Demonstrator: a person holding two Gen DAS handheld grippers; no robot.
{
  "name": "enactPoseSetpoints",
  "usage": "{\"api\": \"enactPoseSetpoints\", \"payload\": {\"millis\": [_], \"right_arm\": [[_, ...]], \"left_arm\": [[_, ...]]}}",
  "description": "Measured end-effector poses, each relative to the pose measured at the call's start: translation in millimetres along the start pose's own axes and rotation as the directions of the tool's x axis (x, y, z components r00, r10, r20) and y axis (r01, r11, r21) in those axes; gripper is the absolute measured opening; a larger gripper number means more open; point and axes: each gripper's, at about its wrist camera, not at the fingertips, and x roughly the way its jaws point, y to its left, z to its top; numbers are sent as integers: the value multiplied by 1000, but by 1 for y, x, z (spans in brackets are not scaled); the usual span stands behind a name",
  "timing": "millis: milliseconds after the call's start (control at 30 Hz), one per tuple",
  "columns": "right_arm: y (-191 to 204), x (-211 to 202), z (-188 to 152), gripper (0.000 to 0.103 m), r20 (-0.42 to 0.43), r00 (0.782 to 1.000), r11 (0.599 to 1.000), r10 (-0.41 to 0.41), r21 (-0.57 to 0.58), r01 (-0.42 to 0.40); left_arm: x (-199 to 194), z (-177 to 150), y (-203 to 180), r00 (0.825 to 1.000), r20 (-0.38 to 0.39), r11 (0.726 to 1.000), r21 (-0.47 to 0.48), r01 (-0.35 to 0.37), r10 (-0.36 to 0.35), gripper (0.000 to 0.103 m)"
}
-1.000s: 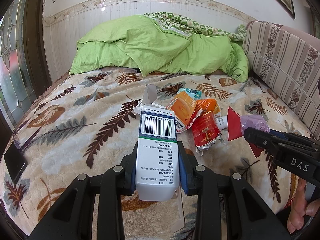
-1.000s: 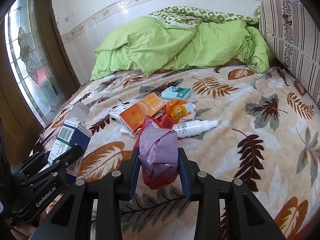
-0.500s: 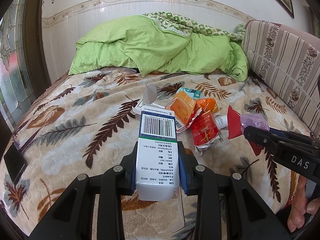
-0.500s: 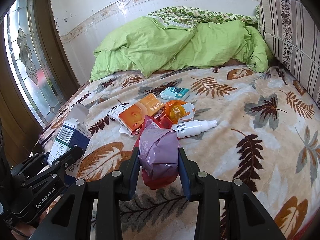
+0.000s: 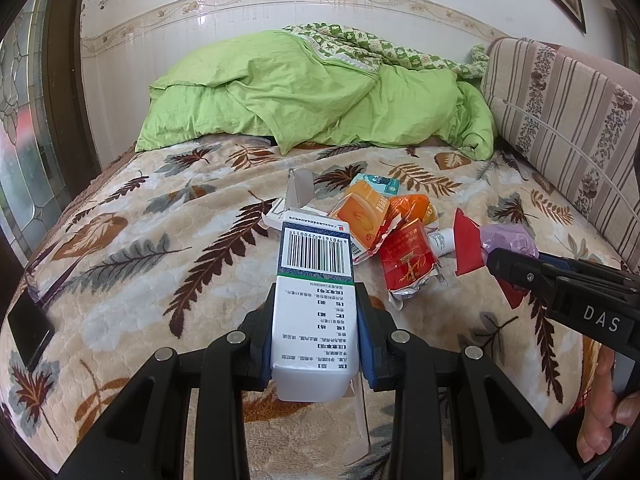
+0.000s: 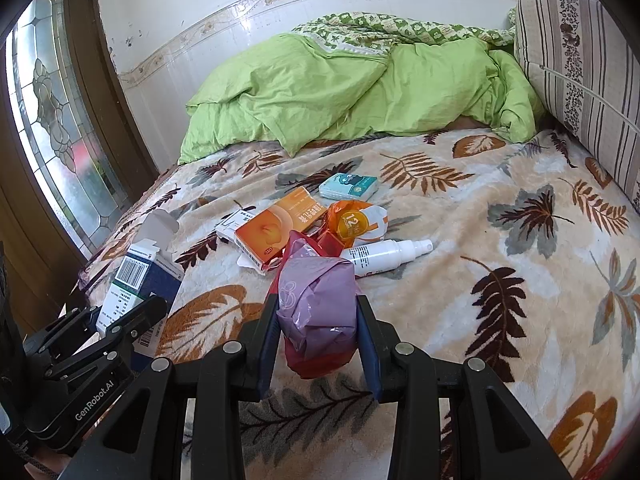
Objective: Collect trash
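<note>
Holding the medicine carton [image 5: 316,296] clamped in my left gripper [image 5: 316,344] and the purple bag [image 6: 318,304] pinched in my right gripper [image 6: 318,340] above the bed [image 6: 500,240], I'd keep both grips firm while carrying them off.

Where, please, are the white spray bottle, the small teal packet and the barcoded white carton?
white spray bottle [image 6: 384,256], right wrist view, mid-body.
small teal packet [image 6: 349,186], right wrist view, top face.
barcoded white carton [image 5: 316,280], left wrist view, face below barcode.

Left gripper [image 5: 316,340] clamped on barcode carton [image 5: 314,280], red wrapper [image 5: 408,260] just beyond, green duvet [image 5: 320,92] piled at back, leaf-print blanket [image 5: 140,248] underneath
</note>
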Motion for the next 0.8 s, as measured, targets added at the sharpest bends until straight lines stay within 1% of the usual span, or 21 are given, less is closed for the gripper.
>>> {"api": "enactPoseSetpoints", "payload": {"millis": [800], "right_arm": [[-1,-1,-1,38,3,1000,1000,-2,6,2]], "left_arm": [[0,0,0,1000,-1,1000,-1,1,-1,32]]}}
